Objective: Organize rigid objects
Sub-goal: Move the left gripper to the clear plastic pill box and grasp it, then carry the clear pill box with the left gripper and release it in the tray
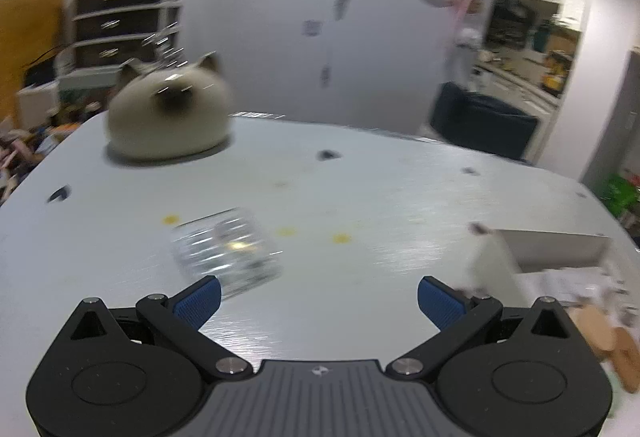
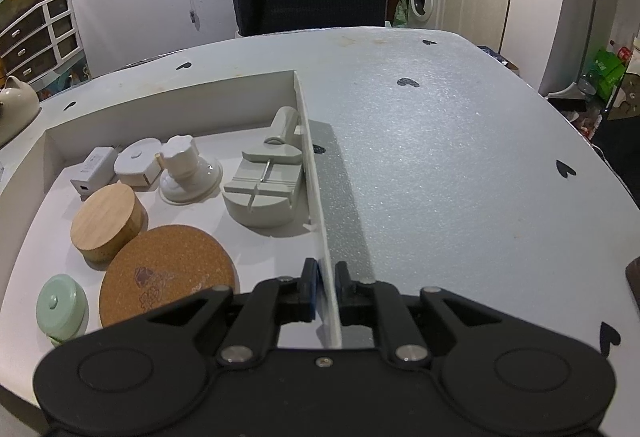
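Observation:
In the left wrist view, my left gripper (image 1: 319,299) is open and empty above the white table (image 1: 360,197). A clear ribbed glass jar (image 1: 226,251) lies on its side just ahead of the left finger. A cream cat-shaped ceramic pot (image 1: 168,117) stands at the far left. In the right wrist view, my right gripper (image 2: 327,291) is shut on the right wall (image 2: 316,173) of a white tray. The tray holds a cork coaster (image 2: 168,277), a wooden lid (image 2: 106,221), a mint green lid (image 2: 60,307), a white charger (image 2: 94,171), a suction-cup holder (image 2: 188,173) and a grey tool block (image 2: 262,189).
The tray's corner (image 1: 552,249) shows at the right in the left wrist view. A dark chair (image 2: 310,3) stands behind the table's far edge. A drawer unit (image 1: 124,13) stands at the back left. The cat pot also shows at the left edge (image 2: 14,105) in the right wrist view.

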Motion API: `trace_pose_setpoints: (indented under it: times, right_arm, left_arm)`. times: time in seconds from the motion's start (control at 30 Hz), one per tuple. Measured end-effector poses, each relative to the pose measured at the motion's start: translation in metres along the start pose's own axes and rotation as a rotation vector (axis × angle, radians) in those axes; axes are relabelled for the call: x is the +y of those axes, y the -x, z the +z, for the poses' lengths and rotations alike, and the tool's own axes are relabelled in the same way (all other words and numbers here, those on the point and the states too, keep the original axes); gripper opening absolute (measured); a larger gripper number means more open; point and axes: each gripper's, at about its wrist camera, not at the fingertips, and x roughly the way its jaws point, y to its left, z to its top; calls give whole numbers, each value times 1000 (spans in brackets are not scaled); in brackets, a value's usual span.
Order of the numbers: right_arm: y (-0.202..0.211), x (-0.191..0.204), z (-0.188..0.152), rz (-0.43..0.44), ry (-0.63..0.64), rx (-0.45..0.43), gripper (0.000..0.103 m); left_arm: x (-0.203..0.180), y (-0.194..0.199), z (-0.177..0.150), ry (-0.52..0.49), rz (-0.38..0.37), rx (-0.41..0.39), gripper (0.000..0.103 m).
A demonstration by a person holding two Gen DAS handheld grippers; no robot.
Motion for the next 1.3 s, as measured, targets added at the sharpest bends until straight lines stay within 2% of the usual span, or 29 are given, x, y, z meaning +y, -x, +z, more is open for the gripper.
trace_pose_setpoints:
  times: [0.23,0.47,0.57,0.8,1.0,1.07,1.13,1.3]
  right_arm:
    - [0,2,1,-17,3,4,12]
    - [-1,2,1,-19,-7,7,12]
    - [-1,2,1,-18,-10,8,12]
    - [0,1,2,-14,-12,10,12]
    - [0,0,1,-7,-13,10,12]
    - [0,-1,1,-3,-14,10,12]
    - [0,-2,1,1,-15,10,11]
    - [-1,-3,1,9,-13,11,11]
  left_arm:
    - [33,-25,-4,21,-31,5,103]
    - [37,-60,5,6,-77,11,103]
    - [31,-75,12,-28,-60,3,103]
    - [11,-105,32,-12,-69,9,103]
    - [-19,-130,46,-49,-55,27,103]
    - [-29,-137,49,-69,-31,39,101]
    - [-38,-141,51,-93,-12,40,94]
    - [-53,-141,46,-173,-6,51,89]
